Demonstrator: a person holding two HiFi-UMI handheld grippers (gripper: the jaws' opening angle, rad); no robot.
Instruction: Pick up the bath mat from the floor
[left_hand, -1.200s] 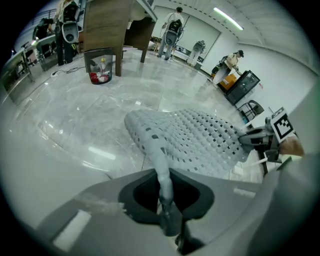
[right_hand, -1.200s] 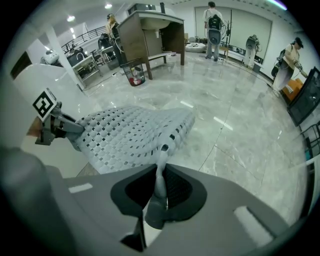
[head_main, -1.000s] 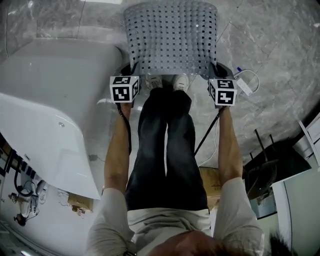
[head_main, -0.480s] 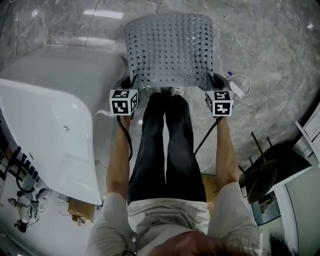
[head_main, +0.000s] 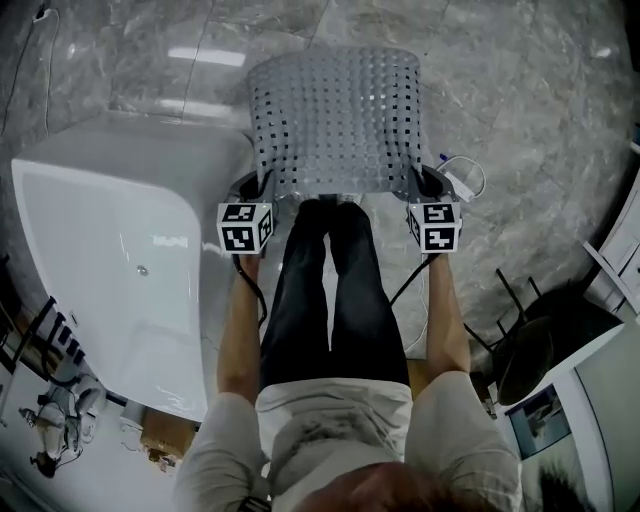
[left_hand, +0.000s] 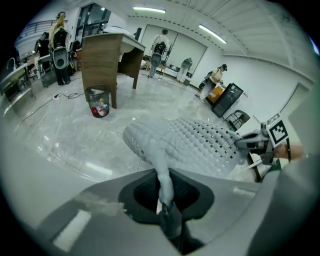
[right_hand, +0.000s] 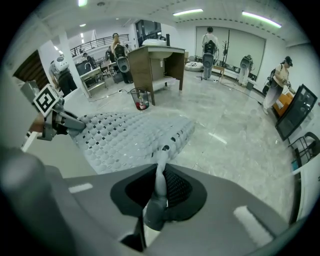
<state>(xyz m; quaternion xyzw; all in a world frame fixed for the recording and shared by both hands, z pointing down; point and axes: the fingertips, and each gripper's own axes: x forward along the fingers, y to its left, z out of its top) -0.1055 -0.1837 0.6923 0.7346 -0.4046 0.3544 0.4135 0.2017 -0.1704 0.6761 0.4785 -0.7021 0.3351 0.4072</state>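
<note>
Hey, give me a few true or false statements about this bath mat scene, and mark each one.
The left gripper and the right gripper are each shut on an edge of the bath mat. True.
The mat lies flat on the ground. False: it is held up off the floor between the two grippers.
A white bathtub stands at the person's left. True.
The mat is a solid sheet. False: it is full of small holes.

White bathtub at nine o'clock on grey marble floor. Looped white cable at two, black stand at four. Farther off at eleven, wooden desk with waste bin at its foot
</note>
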